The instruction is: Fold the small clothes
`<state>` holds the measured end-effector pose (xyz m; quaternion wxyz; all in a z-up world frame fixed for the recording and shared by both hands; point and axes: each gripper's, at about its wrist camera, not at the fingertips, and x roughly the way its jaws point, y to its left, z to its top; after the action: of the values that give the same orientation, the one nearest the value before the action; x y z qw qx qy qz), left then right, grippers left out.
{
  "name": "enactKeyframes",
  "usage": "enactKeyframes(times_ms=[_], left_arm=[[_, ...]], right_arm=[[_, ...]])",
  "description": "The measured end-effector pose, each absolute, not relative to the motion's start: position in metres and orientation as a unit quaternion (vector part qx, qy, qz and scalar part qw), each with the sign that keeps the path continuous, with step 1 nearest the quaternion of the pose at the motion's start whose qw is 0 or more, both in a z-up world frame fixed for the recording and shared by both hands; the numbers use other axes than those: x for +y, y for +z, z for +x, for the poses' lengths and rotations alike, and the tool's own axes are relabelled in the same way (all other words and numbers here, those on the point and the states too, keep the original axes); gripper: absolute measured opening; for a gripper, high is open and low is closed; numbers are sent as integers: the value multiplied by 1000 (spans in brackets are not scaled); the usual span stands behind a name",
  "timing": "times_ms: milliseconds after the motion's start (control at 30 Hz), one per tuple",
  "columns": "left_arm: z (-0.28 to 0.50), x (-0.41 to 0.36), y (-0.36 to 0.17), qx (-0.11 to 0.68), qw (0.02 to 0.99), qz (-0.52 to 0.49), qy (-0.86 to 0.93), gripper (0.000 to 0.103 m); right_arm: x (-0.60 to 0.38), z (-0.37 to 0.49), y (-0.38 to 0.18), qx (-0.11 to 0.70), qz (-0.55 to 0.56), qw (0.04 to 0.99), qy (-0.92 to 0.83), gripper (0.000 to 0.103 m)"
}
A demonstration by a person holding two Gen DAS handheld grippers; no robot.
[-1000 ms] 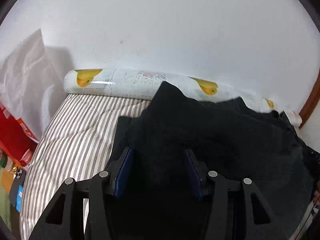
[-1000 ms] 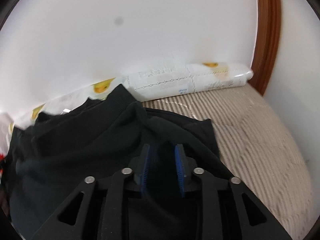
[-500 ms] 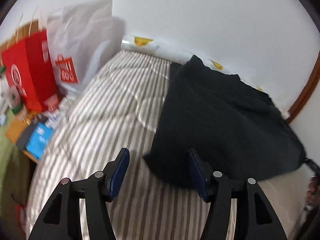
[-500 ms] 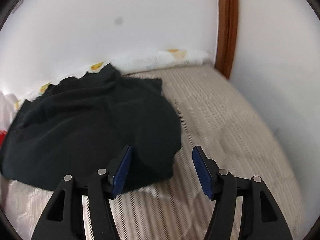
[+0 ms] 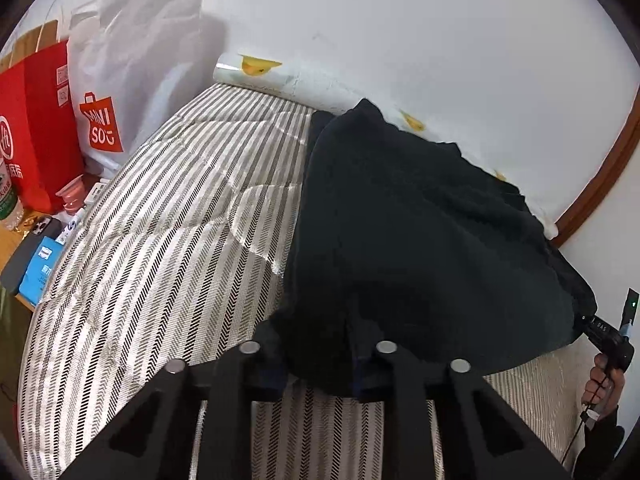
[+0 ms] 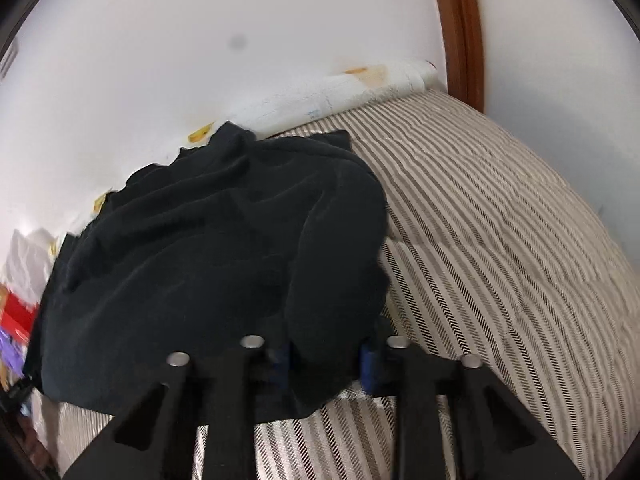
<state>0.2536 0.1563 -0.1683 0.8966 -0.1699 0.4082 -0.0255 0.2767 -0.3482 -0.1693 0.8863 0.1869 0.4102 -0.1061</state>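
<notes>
- Nearest in the left wrist view, the left gripper [image 5: 318, 372] has its fingers set apart, with the near edge of a black garment [image 5: 420, 240] bunched between them. The blue pads are mostly buried in dark cloth, so I cannot tell whether they clamp it or only straddle it.
- In the right wrist view, the right gripper [image 6: 326, 360] stands the same way — fingers apart, a rounded fold of the black garment [image 6: 224, 248] filling the gap. Whether that fold is pinched I cannot tell.
- At the far right edge of the left wrist view, a hand [image 5: 602, 380] holds a black handle that meets the garment's right corner.
- The garment lies in a loose, wrinkled heap on a striped quilt [image 5: 160, 248], its near edge at both grippers and its far edge reaching the wall.
- Left of the quilt, on a lower surface, sit a blue box [image 5: 40, 270] and a dark phone [image 5: 30, 256]; further back stand a red paper bag [image 5: 36, 120] and a white shopping bag [image 5: 132, 64].
- Farthest, a white roll printed with yellow fruit [image 5: 256, 74] lies along the foot of the white wall — the garment's far tip overlaps it.
- A brown wooden frame [image 6: 460, 28] rises at the far right.
</notes>
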Motion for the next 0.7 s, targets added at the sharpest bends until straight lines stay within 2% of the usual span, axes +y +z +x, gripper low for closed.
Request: enactKeyframes(times_ms=[267,567,667,700], left_arm=[[212,165,-159,400,896,-189,-41,17],[111,163,-165,401,894,-194,-47,17],[88,160,-167,401,895,-187,-48,19],[81,159,-167,401,897,-180,-44,23]], right_arm=[[-345,230,-150,397,202,890,-93,19],[-335,129,-146,399,177,898,-61,19],[-333,95,-149,403,167,898,-53,20],[-333,88,-150,406,165,897,-52,22]])
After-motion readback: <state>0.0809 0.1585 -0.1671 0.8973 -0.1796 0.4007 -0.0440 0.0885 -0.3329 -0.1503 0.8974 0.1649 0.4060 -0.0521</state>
